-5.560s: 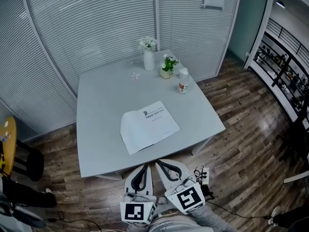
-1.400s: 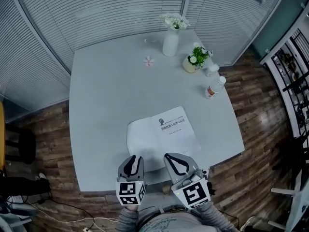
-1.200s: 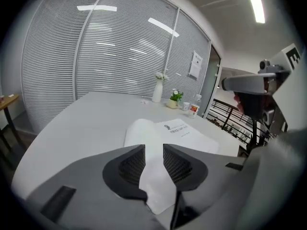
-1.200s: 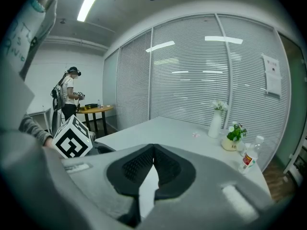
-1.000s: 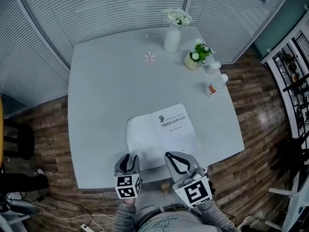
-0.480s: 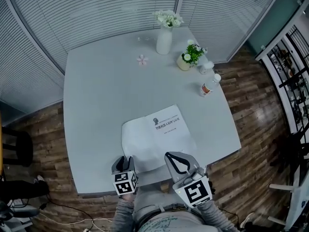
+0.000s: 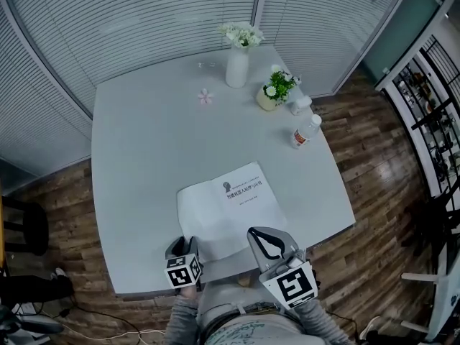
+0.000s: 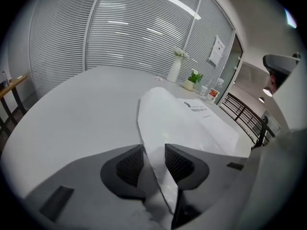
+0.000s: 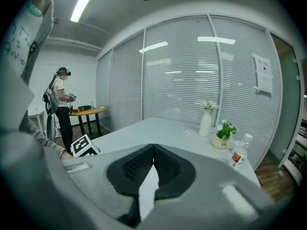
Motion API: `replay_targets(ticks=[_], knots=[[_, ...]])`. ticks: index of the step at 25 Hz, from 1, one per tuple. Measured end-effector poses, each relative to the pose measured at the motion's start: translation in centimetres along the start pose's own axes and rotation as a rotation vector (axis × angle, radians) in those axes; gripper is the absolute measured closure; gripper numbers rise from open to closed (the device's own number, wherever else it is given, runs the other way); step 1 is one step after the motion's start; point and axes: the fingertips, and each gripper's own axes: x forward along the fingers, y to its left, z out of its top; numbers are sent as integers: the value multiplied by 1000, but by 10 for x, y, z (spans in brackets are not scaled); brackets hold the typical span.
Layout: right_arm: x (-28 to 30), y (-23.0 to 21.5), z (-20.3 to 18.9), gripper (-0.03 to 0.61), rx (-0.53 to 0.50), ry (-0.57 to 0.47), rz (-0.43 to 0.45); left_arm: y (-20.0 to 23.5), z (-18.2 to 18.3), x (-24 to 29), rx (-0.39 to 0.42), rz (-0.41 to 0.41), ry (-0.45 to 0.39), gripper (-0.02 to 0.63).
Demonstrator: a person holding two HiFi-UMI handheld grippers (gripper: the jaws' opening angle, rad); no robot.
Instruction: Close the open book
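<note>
While the left gripper (image 8: 154,152) nips the left page (image 8: 160,111) of the book (image 7: 248,200), the right gripper (image 9: 153,147) is closed on nothing
Left fingers (image 8: 127,164) stand only a narrow slot apart, and the page's near edge runs through it, pinched and bowed up off the table (image 7: 144,157). Right fingers (image 9: 139,164) meet at their tips, held above the table's front edge by the book's near side. Open book lies near that front edge, before the person; its long axis runs left to right, climbing a little to the right, spine pointing away, the printed right page flat. Vase (image 7: 236,67), plant (image 7: 272,92) and bottle (image 7: 305,131) stand well apart from it towards the far right corner
</note>
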Motion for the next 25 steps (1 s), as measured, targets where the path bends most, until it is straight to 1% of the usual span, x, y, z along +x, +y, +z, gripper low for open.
replay_targets(ticks=[3,6,9,18,25], knots=[[0,-4,0,578,4,0,-1,-3,0,1,-21,-25,8,494],[-1,-5,1,578,-2,-4,1,-5,-1,1,-35,-32,10,499],[1,-8,1,578,-12,-14,5,-8,1,1,-51,-42,10,522],[-4,-16,-2,578,-11,-22,1,-25,10,-1,-55,-84,-13,571],[-11,-24,-3,578,-1,-21,-11,-40,17,-1,-50,-102,-28,580]])
